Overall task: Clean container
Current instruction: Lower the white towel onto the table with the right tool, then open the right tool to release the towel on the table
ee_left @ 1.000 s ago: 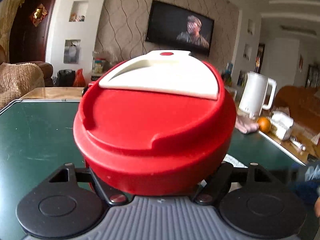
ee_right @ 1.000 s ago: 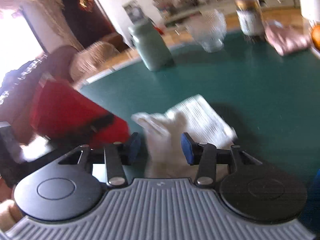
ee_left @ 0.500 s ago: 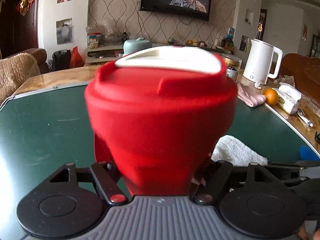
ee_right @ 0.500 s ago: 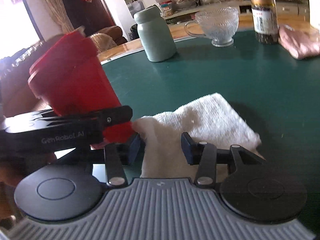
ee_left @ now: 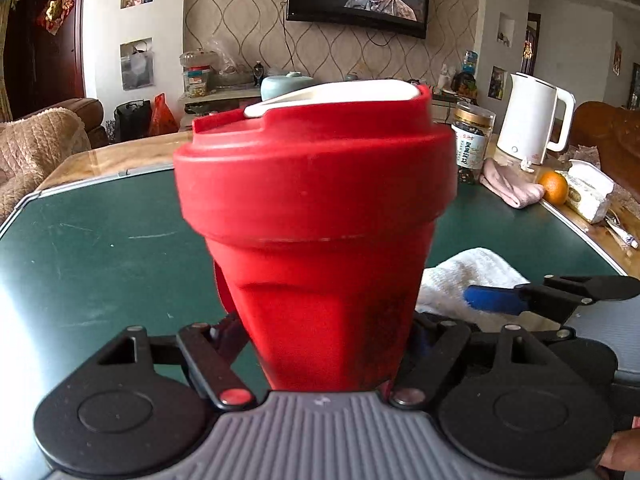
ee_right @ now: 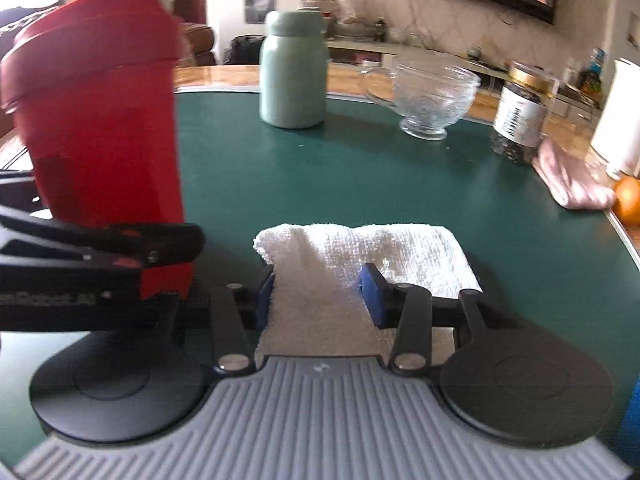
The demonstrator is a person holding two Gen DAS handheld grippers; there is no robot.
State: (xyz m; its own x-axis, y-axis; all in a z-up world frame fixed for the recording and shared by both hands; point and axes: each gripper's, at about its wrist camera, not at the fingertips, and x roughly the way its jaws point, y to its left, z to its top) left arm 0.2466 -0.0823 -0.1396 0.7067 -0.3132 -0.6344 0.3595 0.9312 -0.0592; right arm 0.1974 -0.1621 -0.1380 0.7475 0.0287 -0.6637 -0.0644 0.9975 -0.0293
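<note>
Left wrist view: the left gripper (ee_left: 324, 336) is clamped on the lower body of the red container (ee_left: 316, 216), which stands upright and fills the centre of the frame. Its red lid carries a white flip cap (ee_left: 332, 96) at 12 o'clock. At 4 o'clock a white towel (ee_left: 464, 276) lies on the green table (ee_left: 92, 248), with the right gripper's blue pad (ee_left: 492, 300) against it. Toward 2 o'clock stand a dark jar (ee_left: 472, 144) and a white kettle (ee_left: 532, 120), with a pink cloth (ee_left: 512, 184) and an orange (ee_left: 554, 188) near them.

Right wrist view: the right gripper (ee_right: 320, 292) is closed on the towel (ee_right: 360, 252), a fold pinched between its blue pads while the rest lies on the table (ee_right: 320, 176). The container (ee_right: 100, 108) is at 10 o'clock, just beside the towel, held by the left gripper's black finger (ee_right: 120, 244). At 12 o'clock stands a pale green jar (ee_right: 294, 72), and at 1 o'clock a glass cup (ee_right: 432, 96).
</note>
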